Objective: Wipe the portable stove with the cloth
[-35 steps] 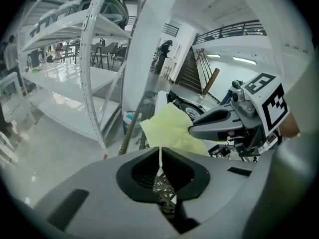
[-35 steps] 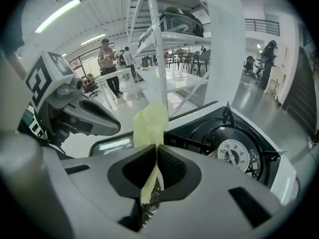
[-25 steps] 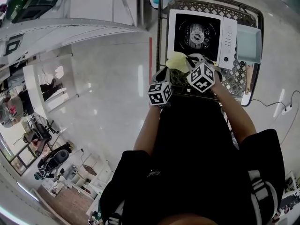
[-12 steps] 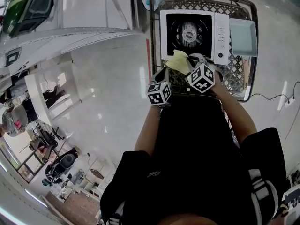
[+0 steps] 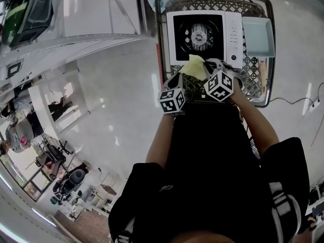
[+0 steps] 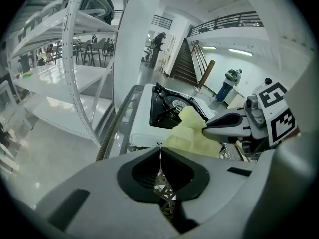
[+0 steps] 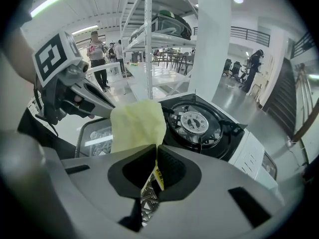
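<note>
The portable stove (image 5: 202, 37) sat in the wire basket (image 5: 251, 79), a tray (image 5: 258, 37) just right of it. The cloth (image 5: 194, 67) hung at its near edge, seemingly touching; shelving (image 5: 91, 14) stood left.

Seen from my head view, the cloth (image 5: 195, 67) hides the near edge of the portable stove (image 5: 202, 37), whose control panel (image 5: 233, 34) markings are too small for me to read. In the right gripper view, the cloth's lower end vanishes behind the body of the right gripper (image 7: 155, 156).

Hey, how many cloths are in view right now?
1: the yellow cloth, pinched in the right hand-held gripper, by the near edge of the portable stove. More may be hidden.
</note>
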